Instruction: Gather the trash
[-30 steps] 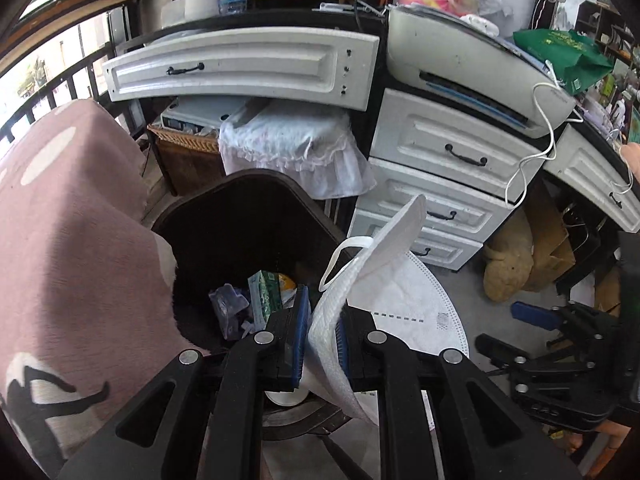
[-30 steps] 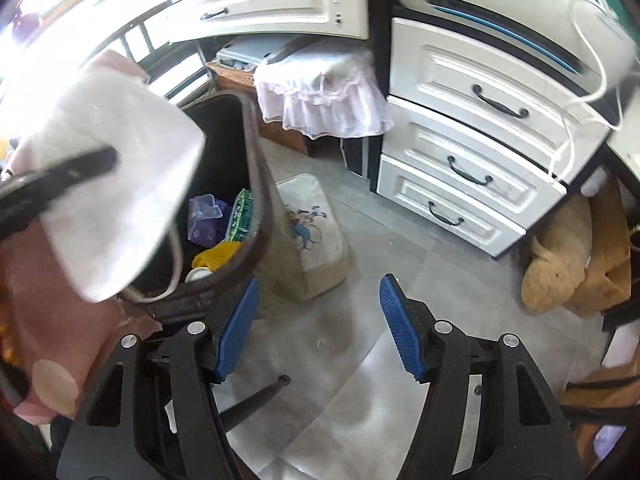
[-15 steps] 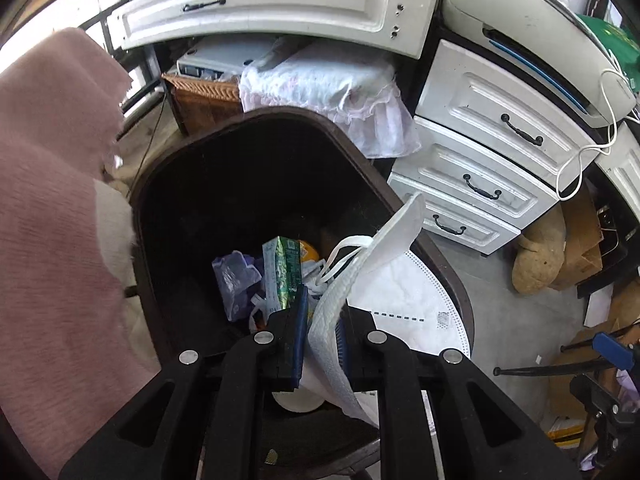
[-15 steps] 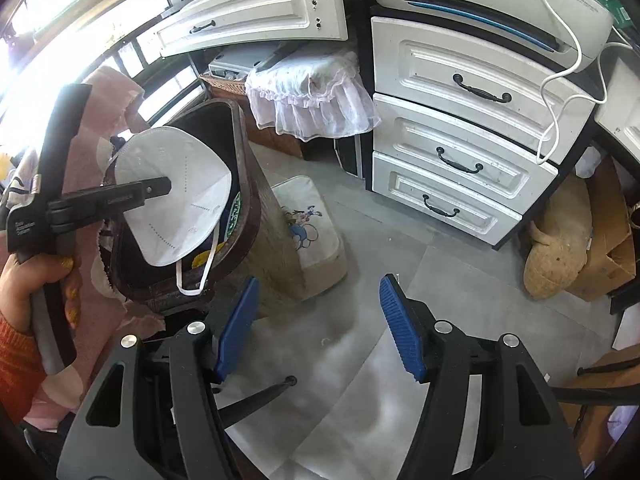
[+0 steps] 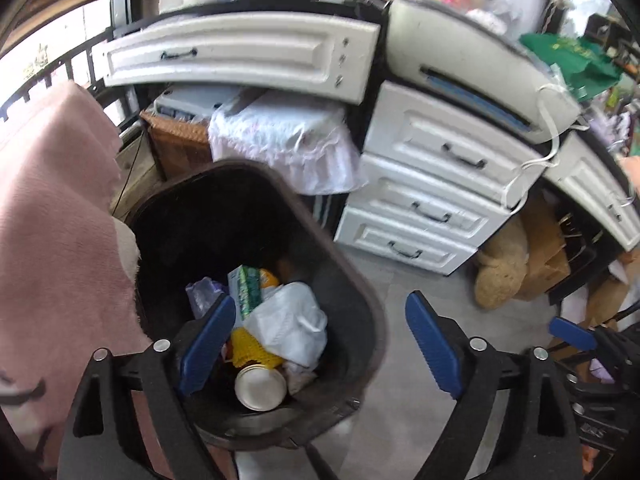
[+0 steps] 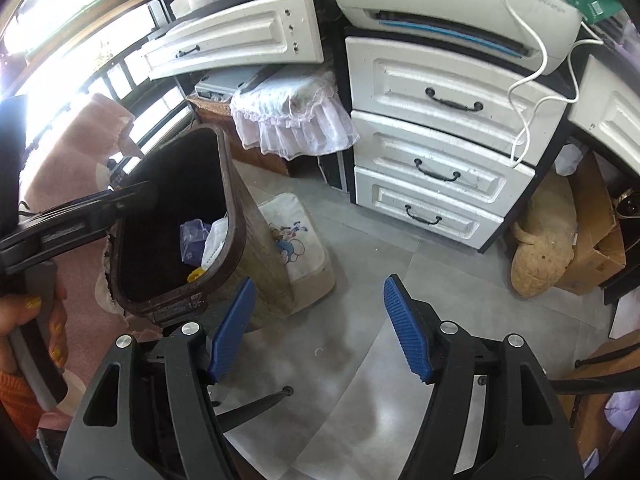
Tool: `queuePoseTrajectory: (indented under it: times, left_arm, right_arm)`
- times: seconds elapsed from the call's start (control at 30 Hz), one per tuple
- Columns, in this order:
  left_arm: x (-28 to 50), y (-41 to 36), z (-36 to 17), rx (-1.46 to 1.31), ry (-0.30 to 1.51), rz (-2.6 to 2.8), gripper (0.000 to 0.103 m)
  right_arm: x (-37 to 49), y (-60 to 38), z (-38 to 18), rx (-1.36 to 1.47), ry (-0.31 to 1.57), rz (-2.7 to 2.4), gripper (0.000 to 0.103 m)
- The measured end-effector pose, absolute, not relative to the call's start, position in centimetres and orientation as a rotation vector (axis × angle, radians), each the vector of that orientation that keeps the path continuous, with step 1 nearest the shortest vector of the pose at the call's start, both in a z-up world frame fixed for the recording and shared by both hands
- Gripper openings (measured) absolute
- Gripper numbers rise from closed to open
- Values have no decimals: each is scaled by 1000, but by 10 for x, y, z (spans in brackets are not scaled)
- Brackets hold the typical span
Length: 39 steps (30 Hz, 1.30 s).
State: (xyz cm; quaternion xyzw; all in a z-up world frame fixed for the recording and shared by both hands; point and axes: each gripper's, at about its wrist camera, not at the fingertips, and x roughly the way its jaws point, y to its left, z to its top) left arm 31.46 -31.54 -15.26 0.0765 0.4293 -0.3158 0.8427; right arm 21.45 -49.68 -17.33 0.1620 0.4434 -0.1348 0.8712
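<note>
A white face mask [image 5: 286, 326] lies inside the dark brown trash bin [image 5: 356, 284], on top of other trash: a green carton, a yellow item, a purple wrapper and a round metal lid. My left gripper [image 5: 320, 344] is open and empty above the bin's near right rim. In the right wrist view the bin [image 6: 236, 220] stands at the left with the mask [image 6: 214, 242] partly showing inside. My right gripper [image 6: 318, 330] is open and empty over the grey floor, to the right of the bin. The left gripper [image 6: 132, 196] reaches over the bin from the left.
White drawers [image 6: 436, 176] stand behind the bin, a printer [image 6: 460, 8] on top. A lace-covered box [image 6: 292, 116], a cartoon-print cushion [image 6: 296, 240], a plush toy [image 6: 544, 240] and cardboard boxes [image 6: 600, 240] sit on the floor. A pink blanket [image 5: 52, 220] lies at the left.
My left gripper opened and let go of the mask, which dropped into the bin. The right gripper stayed open and shifted slightly.
</note>
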Motion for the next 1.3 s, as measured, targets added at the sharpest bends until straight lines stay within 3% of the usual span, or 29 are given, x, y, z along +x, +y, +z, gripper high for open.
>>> queuePoseTrajectory:
  times: [0.07,0.17,0.23,0.3,0.43,0.63,0.83,1.3]
  left_arm:
    - [300,-308,-134,165,849,-679,91]
    - [278,-293,-103,152,758,-689,97]
    - [264,-278,-85,144,706,-698,97]
    - [247,-261,-69,155,655,-691,97]
    - [217,-218,-44,168,574,-639,97]
    - [171,-141,-23,107,476,-468,97]
    - [129,-88,-18,81,426,-324,97]
    - [55,-42,1,15,335,-194,97]
  right_arm:
    - [208,-496,-161,339,893,-297,75]
    - [198,-487,-141,322,849,-316,76]
    - [192,-476,-125,306,809,-316,79]
    - [183,-463,-107,311,752,-312,90]
    - [162,-425,-66,260,603,-336,97]
    - [128,-353,-22,178,415,-285,97]
    - [102,-296,-8,120,393,-142,97]
    - [14,-248,9,-23,224,-100,97]
